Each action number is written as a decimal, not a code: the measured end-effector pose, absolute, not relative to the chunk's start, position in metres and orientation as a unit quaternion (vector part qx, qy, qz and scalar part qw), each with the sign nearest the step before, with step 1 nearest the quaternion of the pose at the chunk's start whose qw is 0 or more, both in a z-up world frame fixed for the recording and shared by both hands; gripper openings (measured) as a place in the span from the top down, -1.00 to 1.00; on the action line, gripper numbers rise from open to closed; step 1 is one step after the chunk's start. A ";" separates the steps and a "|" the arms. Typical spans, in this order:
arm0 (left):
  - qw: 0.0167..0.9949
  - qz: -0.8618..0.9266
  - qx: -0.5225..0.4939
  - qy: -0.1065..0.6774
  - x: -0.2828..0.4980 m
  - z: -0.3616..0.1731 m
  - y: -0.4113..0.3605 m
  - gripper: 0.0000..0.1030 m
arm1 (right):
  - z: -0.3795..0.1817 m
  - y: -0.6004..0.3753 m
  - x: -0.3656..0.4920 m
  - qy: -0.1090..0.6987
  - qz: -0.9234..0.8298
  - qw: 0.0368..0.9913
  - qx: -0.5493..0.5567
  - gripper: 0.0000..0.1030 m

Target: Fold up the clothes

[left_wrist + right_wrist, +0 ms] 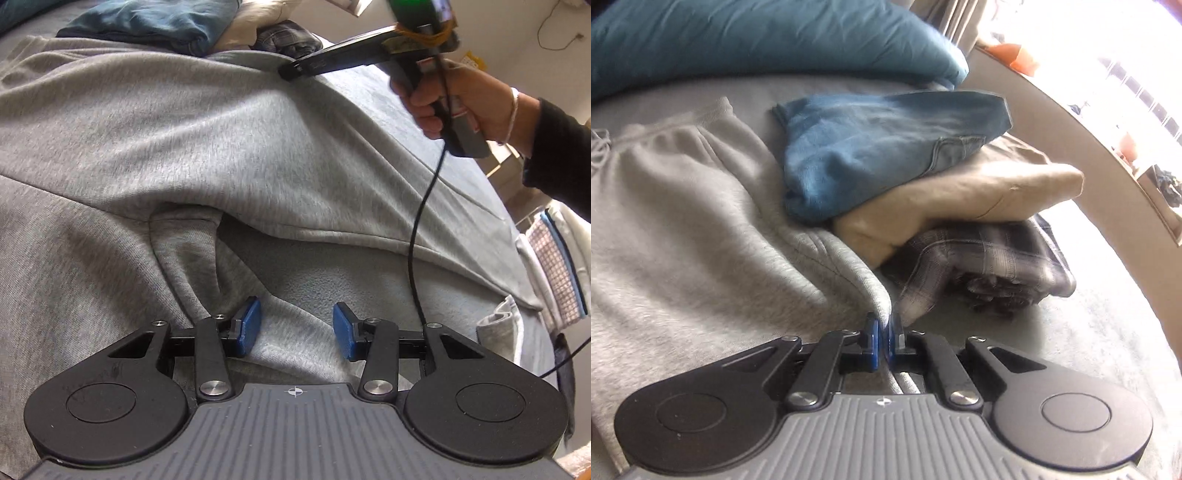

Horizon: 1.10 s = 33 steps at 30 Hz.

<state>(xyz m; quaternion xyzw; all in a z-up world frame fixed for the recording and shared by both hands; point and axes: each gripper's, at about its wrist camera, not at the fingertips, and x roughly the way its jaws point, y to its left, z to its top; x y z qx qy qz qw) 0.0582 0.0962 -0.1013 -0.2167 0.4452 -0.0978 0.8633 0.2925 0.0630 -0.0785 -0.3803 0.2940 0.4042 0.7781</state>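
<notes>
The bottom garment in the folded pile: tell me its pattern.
Dark grey-and-white plaid on the bottom garment, under the tan one; clearest in the right wrist view.

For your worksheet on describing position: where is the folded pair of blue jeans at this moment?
In the right wrist view, the folded blue jeans top a stack right of centre, on a folded beige garment over a plaid one, beside the grey sweatpants.

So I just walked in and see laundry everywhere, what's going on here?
A person is folding a grey sweatshirt spread on the bed. The right gripper is shut on an edge of it, beside a stack of folded clothes. The left gripper is open, resting over the fabric without gripping.
</notes>
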 end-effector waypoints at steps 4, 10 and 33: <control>0.866 -0.097 -0.207 0.445 0.062 -0.097 0.089 0.16 | -0.101 0.069 0.298 0.308 0.389 0.772 -0.398 0.76; 0.875 -0.120 -0.204 0.422 0.053 -0.082 0.098 0.15 | -0.059 0.055 0.305 0.304 0.388 0.799 -0.346 0.07; 0.882 0.028 -0.282 0.375 0.080 -0.098 0.174 0.14 | -0.093 0.210 0.305 0.425 0.423 0.786 -0.149 0.78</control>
